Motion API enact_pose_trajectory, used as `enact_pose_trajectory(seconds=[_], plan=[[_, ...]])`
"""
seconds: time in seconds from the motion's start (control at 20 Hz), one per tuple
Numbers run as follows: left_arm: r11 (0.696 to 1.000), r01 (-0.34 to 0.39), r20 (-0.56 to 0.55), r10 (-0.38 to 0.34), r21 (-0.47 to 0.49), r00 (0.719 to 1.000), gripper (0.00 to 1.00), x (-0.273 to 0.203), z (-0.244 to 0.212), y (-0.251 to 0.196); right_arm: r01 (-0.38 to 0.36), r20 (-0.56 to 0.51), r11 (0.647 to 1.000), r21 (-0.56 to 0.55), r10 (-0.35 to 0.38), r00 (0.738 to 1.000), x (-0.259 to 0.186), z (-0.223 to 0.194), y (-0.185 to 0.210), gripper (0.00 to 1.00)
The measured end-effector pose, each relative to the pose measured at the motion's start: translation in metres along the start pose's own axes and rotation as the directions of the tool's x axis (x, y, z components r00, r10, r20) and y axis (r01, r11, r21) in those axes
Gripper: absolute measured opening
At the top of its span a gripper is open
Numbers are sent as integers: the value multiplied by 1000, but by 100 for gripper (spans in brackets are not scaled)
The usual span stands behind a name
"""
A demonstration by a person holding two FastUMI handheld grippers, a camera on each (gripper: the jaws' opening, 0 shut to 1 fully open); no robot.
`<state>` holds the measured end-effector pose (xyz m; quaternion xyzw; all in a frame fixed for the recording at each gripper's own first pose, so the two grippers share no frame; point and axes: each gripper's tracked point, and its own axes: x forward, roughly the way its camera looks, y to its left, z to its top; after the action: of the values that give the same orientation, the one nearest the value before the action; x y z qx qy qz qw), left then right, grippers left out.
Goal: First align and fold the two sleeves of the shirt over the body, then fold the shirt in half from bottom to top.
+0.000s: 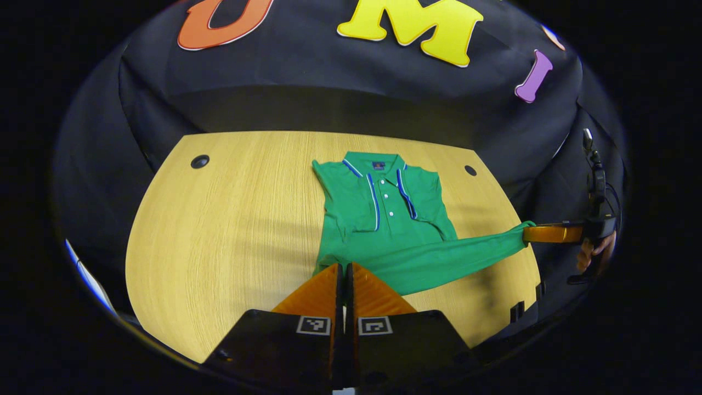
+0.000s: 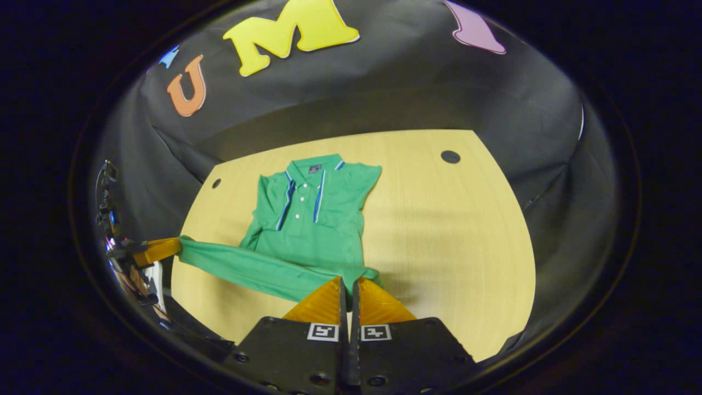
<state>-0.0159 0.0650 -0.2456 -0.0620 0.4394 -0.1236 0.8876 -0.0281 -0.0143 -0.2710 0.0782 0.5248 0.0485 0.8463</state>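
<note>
Green polo shirt point(image 1: 384, 214) lying collar-away on the wooden table point(image 1: 219, 230), a little right of the table's middle in the left gripper view; its lower part drawn out as a taut band across the near side of the table. Left gripper point(image 1: 345, 269) with fingers pressed together on the shirt's near corner; right gripper point(image 2: 347, 282) likewise closed on the opposite end, a hand point(image 1: 595, 249) holding it beyond the table edge.

shirt point(image 1: 395, 219): soft matt knit cloth, smooth placket with small glossy buttons | table point(image 1: 219, 230): pale wood-grain top, smooth with a light sheen, dark round plugs at 11 and 1 o'clock | wall point(image 1: 329, 82): matt black cloth, creased
</note>
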Motion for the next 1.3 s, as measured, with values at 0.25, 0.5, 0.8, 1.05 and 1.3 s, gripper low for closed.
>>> enact_pose_trajectory(seconds=[0.25,0.5,0.8,1.05,1.3], plan=[[1000,-25,72,25,9,997,6,9,49,8,-1,65,999,-34,3,998,3,53,11,0],[999,-47,151,45,7,987,5,26,104,18,6,128,999,-45,-1,992,16,112,13,0],[999,-45,218,43,7,975,6,73,158,20,38,192,994,-99,-18,981,48,176,16,0],[998,-57,240,53,12,969,6,130,176,33,67,192,991,-114,-44,980,102,203,8,0],[996,-77,231,83,-33,969,6,187,170,53,77,145,993,-91,-63,987,157,194,-5,0]])
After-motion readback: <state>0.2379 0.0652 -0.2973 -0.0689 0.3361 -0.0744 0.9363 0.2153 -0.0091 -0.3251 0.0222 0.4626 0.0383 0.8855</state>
